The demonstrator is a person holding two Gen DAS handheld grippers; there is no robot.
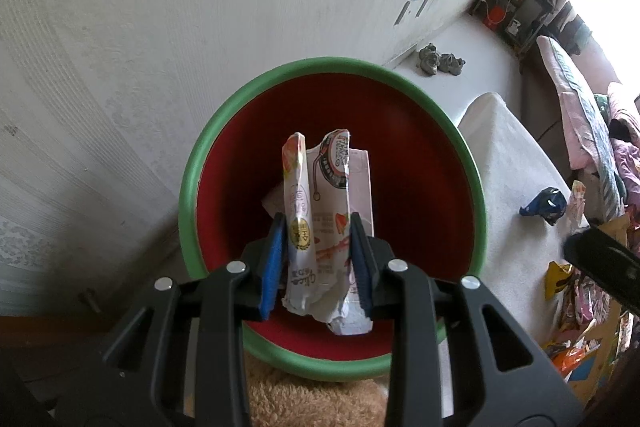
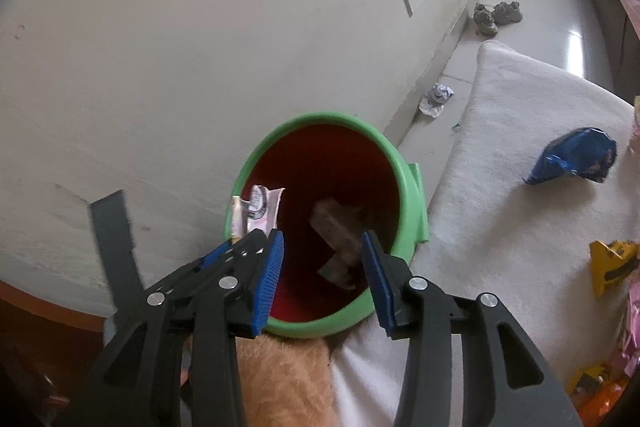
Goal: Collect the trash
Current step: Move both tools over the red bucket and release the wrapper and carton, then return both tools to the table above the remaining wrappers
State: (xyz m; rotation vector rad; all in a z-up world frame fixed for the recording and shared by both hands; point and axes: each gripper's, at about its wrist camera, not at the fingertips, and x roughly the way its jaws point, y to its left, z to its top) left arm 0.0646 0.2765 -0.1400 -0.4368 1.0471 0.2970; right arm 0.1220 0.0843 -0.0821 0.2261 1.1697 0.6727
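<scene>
A crumpled white and pink snack wrapper (image 1: 316, 227) was clamped between the blue pads of the left gripper (image 1: 318, 259) and was held upright over the mouth of the green-rimmed, red-lined trash bin (image 1: 192, 187). A pale pink piece of packaging (image 1: 362, 179) was seen behind the wrapper, inside the bin. In the right wrist view the same wrapper (image 2: 258, 209) was seen at the bin's 9 o'clock rim, gripped by the left gripper (image 2: 248, 247).

The right gripper (image 2: 324, 267) was held with its jaws spread wide and nothing between them, poised above the bin's (image 2: 404, 187) 6 o'clock edge. Some brownish trash (image 2: 336, 235) was seen lying at the bottom of the bin.

The bin was placed against a pale wall (image 2: 160, 67), at the edge of a white cushion (image 2: 500, 167). A blue wrapper (image 2: 572, 157) was left lying on the cushion, at 3 o'clock from the bin, well apart from it. A yellow wrapper (image 2: 612, 263) was seen farther out, near the 4 o'clock edge. A crumpled silver-white wrapper (image 2: 436, 99) was left on the floor (image 2: 552, 27) by the wall, at 1 o'clock from the bin, and a pair of shoes (image 2: 496, 15) was seen beyond it.
</scene>
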